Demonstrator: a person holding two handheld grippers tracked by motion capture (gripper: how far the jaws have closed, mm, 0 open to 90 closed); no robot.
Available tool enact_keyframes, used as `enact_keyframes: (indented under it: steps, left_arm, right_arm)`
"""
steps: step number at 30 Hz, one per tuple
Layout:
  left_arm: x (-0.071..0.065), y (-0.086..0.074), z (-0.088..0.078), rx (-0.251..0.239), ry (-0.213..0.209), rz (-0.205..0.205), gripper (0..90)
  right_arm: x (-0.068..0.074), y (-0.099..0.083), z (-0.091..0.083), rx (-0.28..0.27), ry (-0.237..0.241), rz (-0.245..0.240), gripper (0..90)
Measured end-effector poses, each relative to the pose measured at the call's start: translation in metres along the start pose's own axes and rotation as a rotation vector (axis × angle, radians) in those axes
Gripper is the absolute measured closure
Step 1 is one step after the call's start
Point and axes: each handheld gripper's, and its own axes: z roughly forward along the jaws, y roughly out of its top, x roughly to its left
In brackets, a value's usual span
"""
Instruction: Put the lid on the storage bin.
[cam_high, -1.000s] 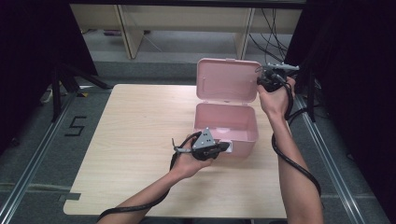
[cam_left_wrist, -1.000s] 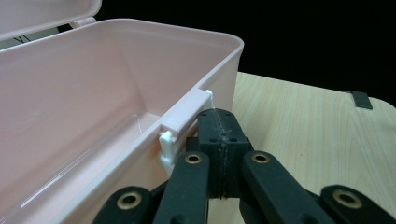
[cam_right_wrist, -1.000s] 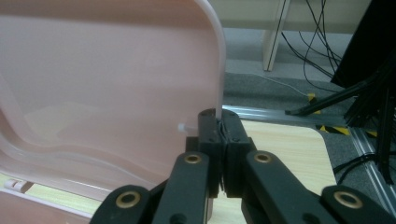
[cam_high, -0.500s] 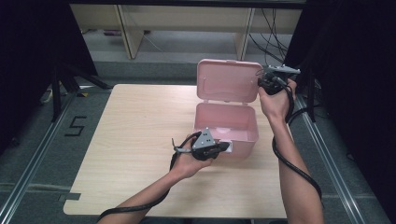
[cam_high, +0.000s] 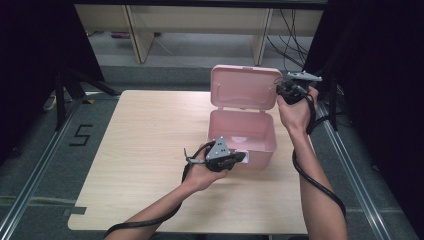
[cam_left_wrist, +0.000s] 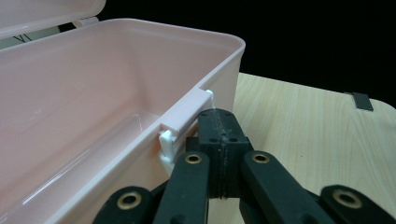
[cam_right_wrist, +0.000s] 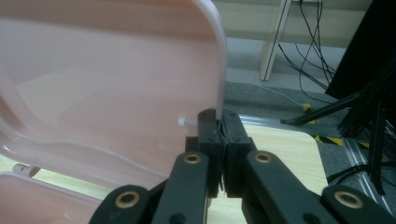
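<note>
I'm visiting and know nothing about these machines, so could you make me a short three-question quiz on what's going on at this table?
1. True or false: the lid of the pink box stands open.
2. What do the right tongs pinch? A) the lid's edge B) a cable C) a table corner
3. Where do the left tongs sit, and are they open or shut?

Key
1. True; the lid stands upright behind the box.
2. A; its rim sits between the closed jaws.
3. Shut, against the box's front wall right beside the latch. Whether they clamp part of it cannot be told.
</note>
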Motion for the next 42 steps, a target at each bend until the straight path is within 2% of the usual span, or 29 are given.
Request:
enact_keyframes:
  steps: [2,4,5,7,9,10,13,16,18,20,22,24,26,28,30,32,34,36,38,39,42]
  left_arm:
    - [0.0,0.0,0.0,0.0,0.0,-0.002,89.8]
    - [0.0,0.0,0.0,-0.004,0.001,-0.006,89.8]
    - [-0.001,0.0,0.0,-0.005,0.001,-0.006,89.8]
    - [-0.001,0.0,0.0,-0.007,0.002,-0.007,89.8]
    - [0.0,0.0,0.0,-0.006,0.002,-0.008,89.8]
    - [-0.001,0.0,0.0,-0.008,0.002,-0.008,89.8]
    - [0.0,0.0,0.0,-0.005,0.002,-0.008,89.8]
    - [0.0,0.0,0.0,-0.005,0.002,-0.008,89.8]
    - [0.0,0.0,0.0,-0.005,0.002,-0.008,89.8]
    - [0.0,0.0,0.0,-0.006,0.002,-0.007,89.8]
    - [0.0,0.0,0.0,-0.006,0.002,-0.007,89.8]
    - [0.0,0.0,0.0,-0.006,0.002,-0.008,89.8]
    - [0.0,0.0,0.0,-0.006,0.002,-0.008,89.8]
    - [0.0,0.0,0.0,-0.006,0.002,-0.007,89.8]
    - [0.0,0.0,0.0,-0.008,0.003,-0.008,89.8]
    - [0.0,0.0,0.0,-0.006,0.001,-0.007,89.8]
    - [0.0,0.0,0.0,-0.003,0.0,-0.007,89.8]
    - [0.0,0.0,0.0,-0.002,0.001,-0.007,89.8]
    - [0.0,0.0,0.0,-0.002,0.001,-0.007,89.8]
    - [0.0,0.0,0.0,-0.003,0.001,-0.006,89.8]
    - [0.0,0.0,0.0,-0.001,0.0,-0.007,89.8]
  right_arm:
    - [-0.001,-0.001,0.0,-0.012,0.007,-0.017,89.6]
    - [0.0,-0.002,-0.002,-0.01,0.001,-0.004,89.6]
    - [0.0,-0.002,-0.002,-0.016,0.002,-0.021,89.6]
    - [0.002,-0.003,-0.004,-0.013,0.003,0.0,89.6]
    - [0.0,-0.005,-0.004,-0.024,0.003,-0.021,89.5]
    - [0.002,-0.005,-0.005,-0.018,0.0,-0.004,89.5]
    - [0.0,-0.006,-0.006,-0.031,0.001,-0.031,89.5]
    - [0.002,-0.007,-0.008,-0.023,0.007,-0.013,89.5]
    - [0.001,-0.008,-0.008,-0.037,0.003,-0.039,89.5]
    - [0.003,-0.009,-0.01,-0.032,0.008,-0.015,89.5]
    - [0.002,-0.011,-0.01,-0.041,0.0,-0.035,89.4]
    - [0.003,-0.012,-0.012,-0.037,0.002,-0.026,89.4]
    - [0.002,-0.013,-0.012,-0.051,0.005,-0.048,89.4]
    - [0.004,-0.014,-0.013,-0.051,-0.003,-0.03,89.4]
    - [0.002,-0.015,-0.013,-0.06,0.001,-0.059,89.3]
    - [0.004,-0.015,-0.016,-0.048,0.006,-0.031,89.3]
    - [0.002,-0.017,-0.015,-0.065,0.004,-0.064,89.3]
    - [0.004,-0.018,-0.017,-0.06,0.005,-0.049,89.3]
    - [0.003,-0.019,-0.018,-0.063,0.003,-0.059,89.2]
    - [0.005,-0.019,-0.019,-0.061,0.005,-0.045,89.2]
    - [0.004,-0.021,-0.02,-0.073,0.001,-0.066,89.2]
